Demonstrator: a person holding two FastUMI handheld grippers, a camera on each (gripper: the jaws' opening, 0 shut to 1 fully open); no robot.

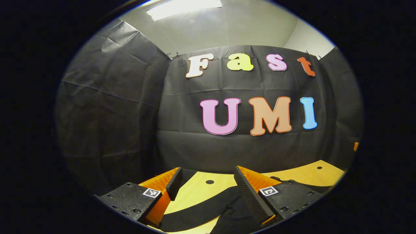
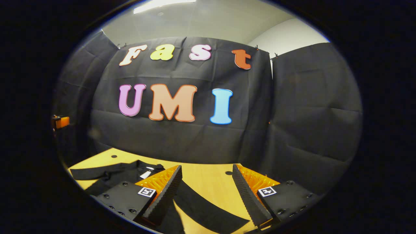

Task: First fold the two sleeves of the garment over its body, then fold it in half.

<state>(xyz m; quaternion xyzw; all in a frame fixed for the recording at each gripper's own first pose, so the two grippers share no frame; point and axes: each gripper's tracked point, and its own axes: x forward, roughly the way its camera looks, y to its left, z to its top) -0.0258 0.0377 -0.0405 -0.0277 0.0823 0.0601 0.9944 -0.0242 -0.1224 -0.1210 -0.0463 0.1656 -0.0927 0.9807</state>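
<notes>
A black long-sleeved garment [image 2: 120,174] lies flat on the yellow wooden table [image 2: 208,180]. In the right gripper view its collar, with a white tag, sits at the left, and one sleeve [image 2: 208,211] runs out to the lower right under my right gripper [image 2: 206,177], which is open above it. In the left gripper view the other sleeve [image 1: 198,211] stretches leftward from the body [image 1: 232,217] below my left gripper [image 1: 208,178], also open and holding nothing.
Black cloth walls close in the table on three sides. The table top [image 1: 312,175] has small round holes. An orange object [image 2: 60,122] shows at the left edge of the right gripper view.
</notes>
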